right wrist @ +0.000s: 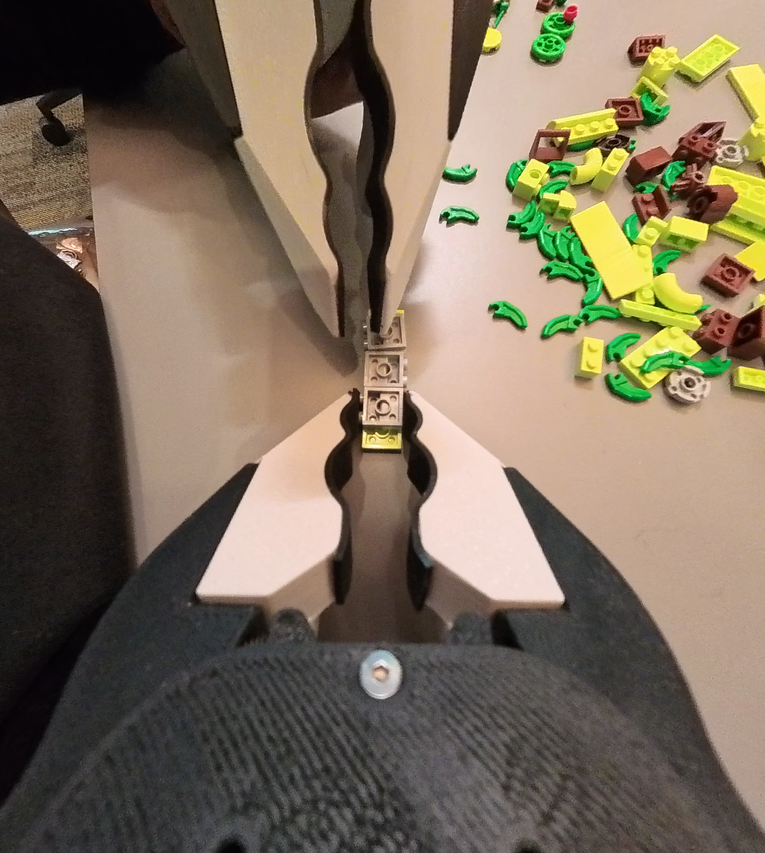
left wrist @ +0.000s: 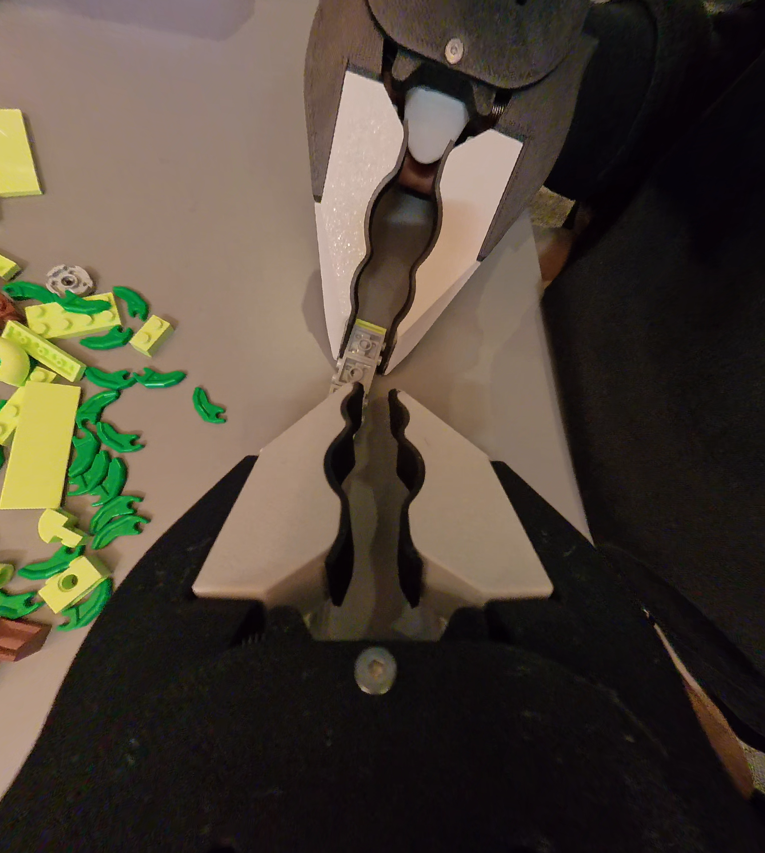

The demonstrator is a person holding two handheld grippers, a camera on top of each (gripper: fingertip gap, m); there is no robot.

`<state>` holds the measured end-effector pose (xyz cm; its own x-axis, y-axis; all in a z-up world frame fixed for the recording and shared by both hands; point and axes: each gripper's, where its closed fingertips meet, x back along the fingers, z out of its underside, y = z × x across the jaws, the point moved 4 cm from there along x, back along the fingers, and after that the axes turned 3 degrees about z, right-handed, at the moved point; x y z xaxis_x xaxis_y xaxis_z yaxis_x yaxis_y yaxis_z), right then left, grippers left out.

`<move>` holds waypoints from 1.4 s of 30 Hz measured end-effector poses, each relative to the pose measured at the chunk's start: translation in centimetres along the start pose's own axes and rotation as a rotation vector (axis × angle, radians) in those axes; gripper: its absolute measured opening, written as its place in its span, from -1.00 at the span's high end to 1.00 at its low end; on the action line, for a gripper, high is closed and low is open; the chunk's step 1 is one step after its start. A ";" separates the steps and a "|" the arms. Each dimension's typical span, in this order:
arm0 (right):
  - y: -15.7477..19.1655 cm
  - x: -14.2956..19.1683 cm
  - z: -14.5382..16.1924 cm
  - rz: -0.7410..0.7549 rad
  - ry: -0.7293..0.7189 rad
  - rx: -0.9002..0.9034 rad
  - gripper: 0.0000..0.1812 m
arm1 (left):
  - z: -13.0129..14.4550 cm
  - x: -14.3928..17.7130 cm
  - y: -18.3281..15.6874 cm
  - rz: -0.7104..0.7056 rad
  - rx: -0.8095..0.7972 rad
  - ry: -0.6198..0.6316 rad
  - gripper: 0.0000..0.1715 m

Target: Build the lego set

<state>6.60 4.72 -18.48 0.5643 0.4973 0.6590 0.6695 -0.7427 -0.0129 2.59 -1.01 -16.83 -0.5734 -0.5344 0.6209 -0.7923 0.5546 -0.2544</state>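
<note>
A short chain of grey hinge-like lego pieces (left wrist: 362, 351) with a lime piece (left wrist: 368, 327) at its end hangs above the table between my two grippers, which face each other tip to tip. In the right wrist view the chain (right wrist: 385, 369) runs from my right gripper (right wrist: 382, 397), shut on its near grey and lime (right wrist: 380, 438) end, to my left gripper (right wrist: 366, 330), nearly shut on its far end. In the left wrist view my left gripper (left wrist: 376, 392) has a narrow gap and the chain's end slips behind its left fingertip. The right gripper (left wrist: 366, 362) comes in from above.
A loose pile of lime, green, brown and grey pieces (left wrist: 48, 415) lies on the beige table (left wrist: 209, 184); it also shows in the right wrist view (right wrist: 648, 231). The table edge is close, with dark fabric (left wrist: 694, 369) beyond it. A chair caster (right wrist: 52, 124) stands on the carpet. My left and right fingertips are right by each other.
</note>
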 end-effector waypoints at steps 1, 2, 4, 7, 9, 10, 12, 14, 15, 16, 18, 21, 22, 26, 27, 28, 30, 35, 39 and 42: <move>0.0 0.0 0.0 -0.001 0.000 -0.001 0.82 | -0.1 0.1 0.0 -0.001 0.002 -0.009 0.89; 0.0 0.0 0.0 -0.001 0.000 -0.001 0.82 | -0.2 0.2 0.1 -0.008 0.003 -0.015 0.88; 0.0 0.0 0.0 -0.001 0.000 -0.001 0.82 | -0.2 0.3 0.6 -0.045 0.007 -0.016 0.87; 0.0 0.0 0.0 -0.002 0.000 -0.002 0.82 | 0.1 0.3 0.9 -0.064 0.007 -0.001 0.78; 0.0 0.0 0.0 -0.002 0.000 -0.002 0.82 | 0.2 0.1 0.9 -0.058 0.002 0.010 0.77; 0.0 0.0 0.0 -0.002 0.000 -0.003 0.82 | 0.3 0.0 0.8 -0.057 -0.001 0.012 0.77; 0.0 0.0 0.0 -0.002 0.000 -0.003 0.82 | 0.3 -0.1 0.8 -0.059 -0.009 0.016 0.79; 0.0 0.0 0.0 -0.002 0.000 -0.003 0.82 | 0.4 -0.2 0.9 -0.072 -0.022 0.024 0.83; 0.0 0.0 0.0 -0.002 0.000 -0.003 0.82 | 0.4 -0.3 0.9 -0.076 -0.029 0.025 0.84; 0.0 0.0 0.0 -0.002 0.000 -0.003 0.82 | 0.4 -0.3 0.8 -0.075 -0.033 0.025 0.84; 0.0 0.0 0.0 -0.002 0.000 -0.003 0.82 | 0.4 -0.3 0.8 -0.077 -0.036 0.027 0.85; 0.0 0.0 0.0 -0.003 0.000 0.000 0.82 | 0.4 -0.3 0.8 -0.076 -0.042 0.029 0.85; 0.0 0.0 0.0 -0.003 0.000 0.000 0.82 | 0.4 -0.3 0.8 -0.079 -0.042 0.029 0.85; 0.0 0.0 0.0 -0.003 0.000 0.000 0.82 | 0.4 -0.3 0.9 -0.075 -0.028 0.024 0.85; 0.0 0.0 0.0 -0.003 0.000 0.001 0.82 | 0.4 -0.3 0.9 -0.075 -0.026 0.024 0.85; 0.0 0.0 0.0 -0.005 0.000 0.001 0.82 | 0.4 -0.3 0.9 -0.075 -0.029 0.025 0.85; 0.0 0.0 0.0 -0.005 0.000 0.001 0.82 | 0.5 -0.3 0.8 -0.086 -0.047 0.026 0.85; 0.0 0.0 0.0 -0.005 0.000 0.001 0.82 | 0.6 -0.4 0.8 -0.096 -0.059 0.025 0.84; 0.0 0.0 0.0 -0.008 0.000 0.000 0.82 | 0.6 -0.4 0.8 -0.110 -0.070 0.027 0.84; -0.1 0.0 0.0 -0.008 0.000 -0.004 0.82 | 0.7 -0.5 0.8 -0.113 -0.074 0.024 0.83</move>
<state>6.56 4.77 -18.49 0.5590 0.5031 0.6591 0.6722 -0.7404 -0.0049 2.09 -0.76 -17.81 -0.4760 -0.5813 0.6599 -0.8333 0.5380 -0.1272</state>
